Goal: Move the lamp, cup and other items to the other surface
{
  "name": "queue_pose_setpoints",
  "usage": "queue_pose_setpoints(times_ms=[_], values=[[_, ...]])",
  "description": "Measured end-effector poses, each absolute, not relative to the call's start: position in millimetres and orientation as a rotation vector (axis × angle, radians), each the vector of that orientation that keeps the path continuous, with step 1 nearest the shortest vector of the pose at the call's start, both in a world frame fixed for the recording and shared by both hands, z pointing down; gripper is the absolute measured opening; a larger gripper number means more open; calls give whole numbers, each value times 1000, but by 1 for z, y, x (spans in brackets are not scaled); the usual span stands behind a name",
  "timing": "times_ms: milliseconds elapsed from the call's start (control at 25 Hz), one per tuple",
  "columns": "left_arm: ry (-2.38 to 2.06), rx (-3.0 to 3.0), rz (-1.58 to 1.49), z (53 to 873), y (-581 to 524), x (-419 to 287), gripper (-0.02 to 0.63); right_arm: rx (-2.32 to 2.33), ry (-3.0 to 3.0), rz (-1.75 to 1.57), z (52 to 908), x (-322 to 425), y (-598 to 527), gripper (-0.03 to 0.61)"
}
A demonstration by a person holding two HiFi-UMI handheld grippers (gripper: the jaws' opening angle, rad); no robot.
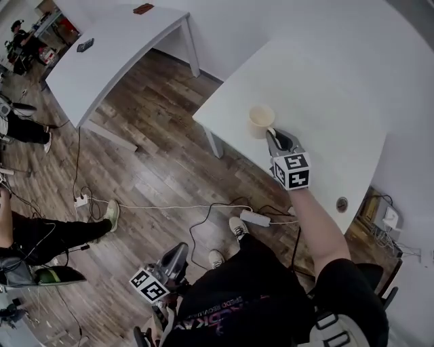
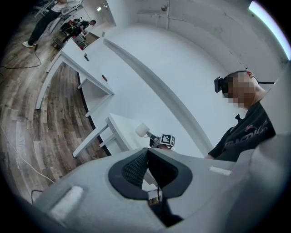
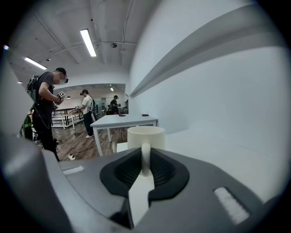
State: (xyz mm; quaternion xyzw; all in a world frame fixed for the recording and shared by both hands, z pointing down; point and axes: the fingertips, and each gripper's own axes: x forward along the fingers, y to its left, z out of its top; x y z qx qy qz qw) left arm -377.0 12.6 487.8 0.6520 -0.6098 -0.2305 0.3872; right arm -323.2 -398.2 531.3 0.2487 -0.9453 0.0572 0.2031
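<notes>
A cream cup [image 1: 260, 120] hangs just above the near white table [image 1: 325, 81], close to its left corner. My right gripper [image 1: 273, 134] is shut on the cup's handle. In the right gripper view the handle [image 3: 145, 157] sits pinched between the dark pads, with the cup body [image 3: 145, 135] upright beyond them. My left gripper [image 1: 180, 251] is held low by the person's leg over the wood floor. Its jaws meet at the tip with nothing between them [image 2: 146, 154]. The left gripper view shows the cup [image 2: 142, 130] in the distance. No lamp is in view.
A second white table [image 1: 115, 54] stands at the far left with a red item [image 1: 143, 9] and a dark item [image 1: 85, 45] on it. A power strip [image 1: 255, 217] and cables lie on the floor. A seated person's legs [image 1: 47, 237] are at the left.
</notes>
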Motion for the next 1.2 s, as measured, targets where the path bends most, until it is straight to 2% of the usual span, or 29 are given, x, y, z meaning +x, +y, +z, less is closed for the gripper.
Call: queue_pose_setpoints(times_ms=[680,1200], values=[[-1365,1840,-587,472,82,-366,-1,958,-2652,192,467,-234,-285,46],[-1129,1971,-476,477,107,-327,-1,1241,-2583,235,449,-123,-207,46]])
